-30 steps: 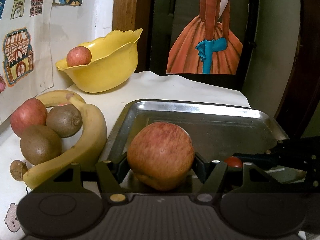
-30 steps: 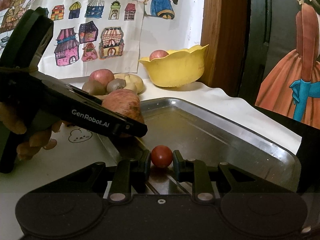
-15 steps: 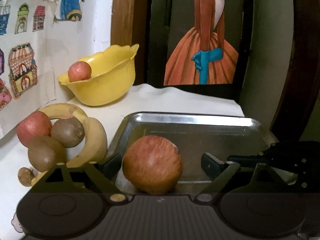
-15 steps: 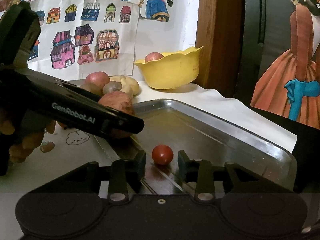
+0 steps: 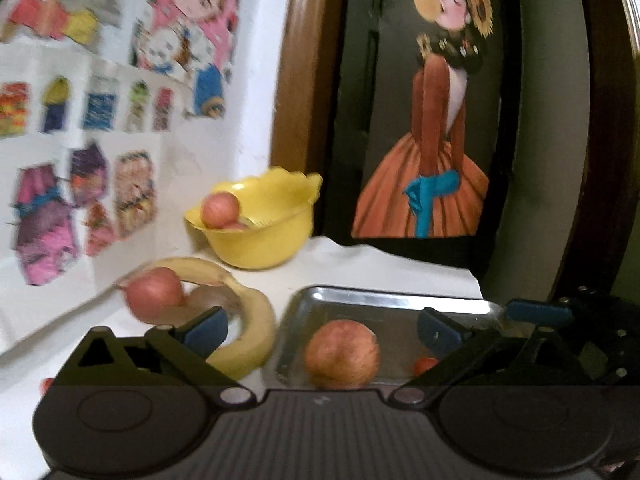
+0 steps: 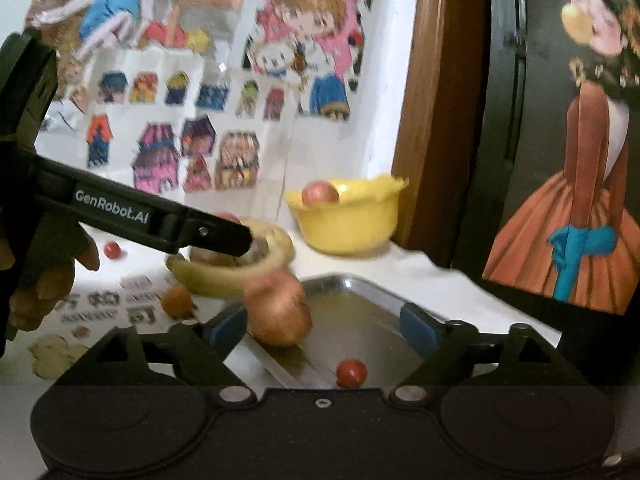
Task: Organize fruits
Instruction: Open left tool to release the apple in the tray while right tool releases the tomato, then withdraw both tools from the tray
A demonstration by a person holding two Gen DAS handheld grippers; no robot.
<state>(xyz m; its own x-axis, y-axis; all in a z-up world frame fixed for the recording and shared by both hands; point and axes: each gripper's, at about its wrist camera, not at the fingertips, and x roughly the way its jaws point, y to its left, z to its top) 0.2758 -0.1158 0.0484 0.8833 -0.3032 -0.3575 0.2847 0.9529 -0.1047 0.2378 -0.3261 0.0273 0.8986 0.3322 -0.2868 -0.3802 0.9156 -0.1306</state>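
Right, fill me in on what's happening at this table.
A person is sorting fruit with a handheld tool in each hand. Both the left tool and the right tool are open and hold nothing. A large apple and a small red tomato lie in the metal tray. Another apple sits in the yellow bowl, and a banana lies beside the tray.

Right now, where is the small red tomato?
In the right wrist view, the tomato lies in the metal tray, near its front, right of the big apple.
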